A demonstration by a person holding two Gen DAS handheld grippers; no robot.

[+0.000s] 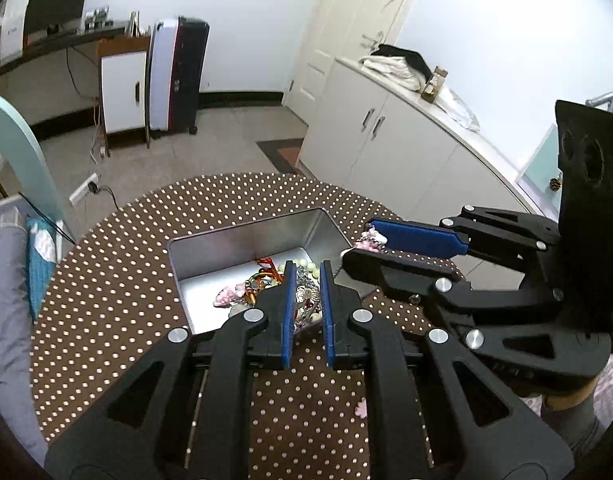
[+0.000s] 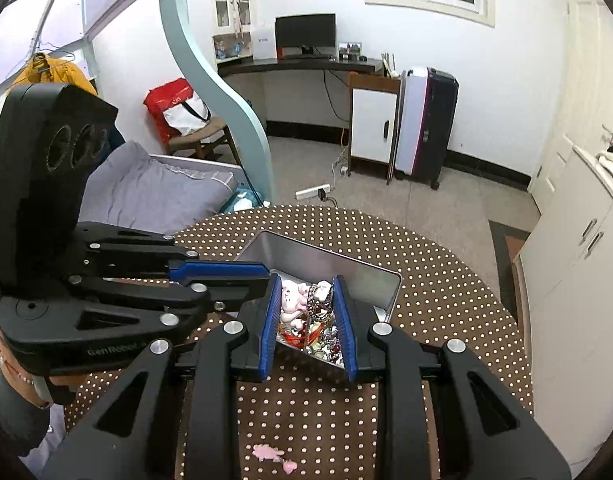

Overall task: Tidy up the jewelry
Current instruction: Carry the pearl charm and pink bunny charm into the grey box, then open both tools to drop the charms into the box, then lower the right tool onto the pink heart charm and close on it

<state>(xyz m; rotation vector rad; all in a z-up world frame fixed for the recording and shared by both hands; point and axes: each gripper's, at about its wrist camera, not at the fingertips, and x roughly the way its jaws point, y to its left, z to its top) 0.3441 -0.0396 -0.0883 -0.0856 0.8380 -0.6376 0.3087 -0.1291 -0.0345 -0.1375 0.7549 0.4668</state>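
Note:
An open metal tin [image 1: 242, 228] [image 2: 338, 260] stands on the round table and holds a tangled jewelry pile [image 1: 246, 292] [image 2: 318, 340] of beads, chains and pink charms. My right gripper [image 2: 307, 280] [image 1: 360, 242] hangs over the tin's right end, shut on a pink charm with a silver chain [image 2: 294, 300] [image 1: 370, 238]. My left gripper [image 1: 306, 268] [image 2: 268, 276] hovers over the tin beside it with its blue pads close together. I cannot see whether a thin chain is pinched there. A loose pink charm [image 2: 268, 452] [image 1: 362, 408] lies on the cloth in front of the tin.
The table has a brown white-dotted cloth [image 1: 126, 280] [image 2: 446, 280]. A grey bed [image 2: 154, 188] lies beyond its left edge and white cabinets [image 1: 386, 148] stand to the right. A person's sleeve [image 2: 10, 412] shows below the left gripper.

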